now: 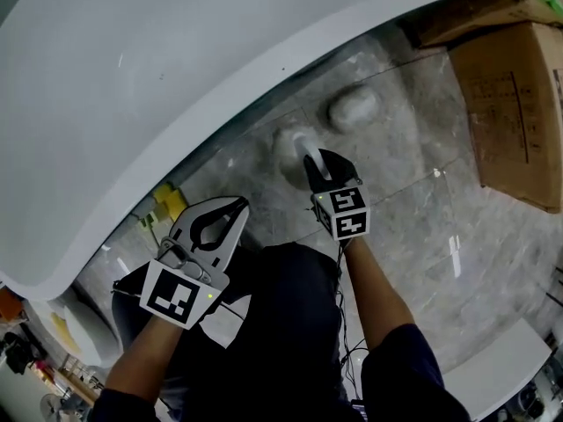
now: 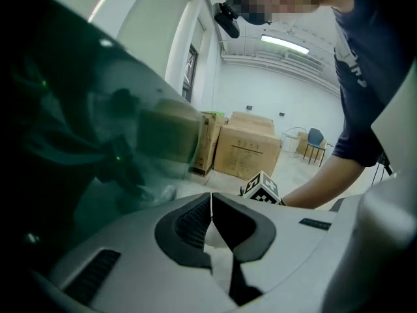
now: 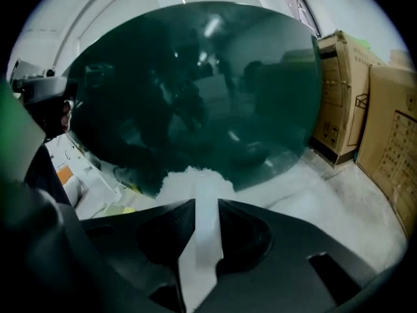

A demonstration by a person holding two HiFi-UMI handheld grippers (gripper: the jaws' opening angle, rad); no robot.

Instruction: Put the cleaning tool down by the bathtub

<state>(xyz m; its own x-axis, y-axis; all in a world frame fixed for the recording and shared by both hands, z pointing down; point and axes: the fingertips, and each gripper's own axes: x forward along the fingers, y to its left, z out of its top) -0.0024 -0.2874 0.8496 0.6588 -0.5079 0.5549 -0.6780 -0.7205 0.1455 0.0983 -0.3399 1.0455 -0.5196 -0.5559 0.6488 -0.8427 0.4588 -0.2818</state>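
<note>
The white bathtub (image 1: 176, 86) fills the upper left of the head view, and its dark glossy side (image 3: 195, 90) looms close ahead in the right gripper view. The cleaning tool (image 1: 295, 143) has a flat white handle and a fluffy white head (image 3: 192, 178). The head rests low on the grey marble floor beside the tub. My right gripper (image 1: 315, 161), black, is shut on the handle (image 3: 207, 227). My left gripper (image 1: 230, 205), white, hangs lower left near the tub's edge; its jaws (image 2: 210, 207) meet with nothing between them.
Cardboard boxes (image 1: 510, 104) stand at the right, also seen in the left gripper view (image 2: 247, 150). A pale blurred patch (image 1: 354, 106) shows on the glossy floor beyond the tool. Yellow items (image 1: 167, 202) lie under the tub's rim. A white slab (image 1: 493, 367) sits lower right.
</note>
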